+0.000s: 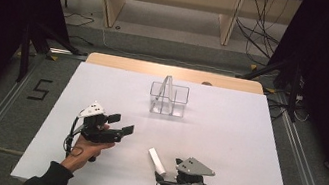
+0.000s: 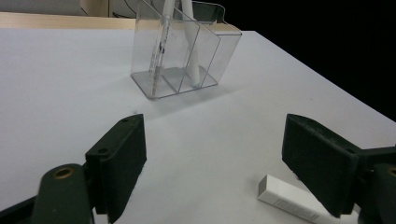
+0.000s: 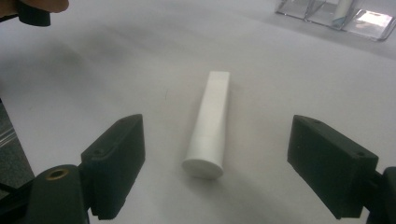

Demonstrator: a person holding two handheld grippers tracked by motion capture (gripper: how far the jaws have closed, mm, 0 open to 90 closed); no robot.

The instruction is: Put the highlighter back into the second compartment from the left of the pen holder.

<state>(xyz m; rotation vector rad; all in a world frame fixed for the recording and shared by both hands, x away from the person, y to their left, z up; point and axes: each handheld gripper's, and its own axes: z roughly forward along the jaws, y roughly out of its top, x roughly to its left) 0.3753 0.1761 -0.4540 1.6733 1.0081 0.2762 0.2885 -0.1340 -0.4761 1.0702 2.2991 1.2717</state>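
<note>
On the white table point(image 1: 224, 148), a clear divided holder point(image 1: 168, 99) stands toward the far side with slim sticks leaning in it. The left tool point(image 1: 121, 123), jaws spread and empty, hovers at the near left. The right tool point(image 1: 164, 173) sits at the near edge, touching a white tube point(image 1: 156, 160).

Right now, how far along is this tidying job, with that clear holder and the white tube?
Two pen-like items already stand in the clear organizer. In hand: the right gripper sits with open jaws either side of the white tube, which lies flat on the table, not yet gripped. The left gripper is open and holds nothing. Probably left: gripping the tube, lifting it and setting it into the organizer.
</note>
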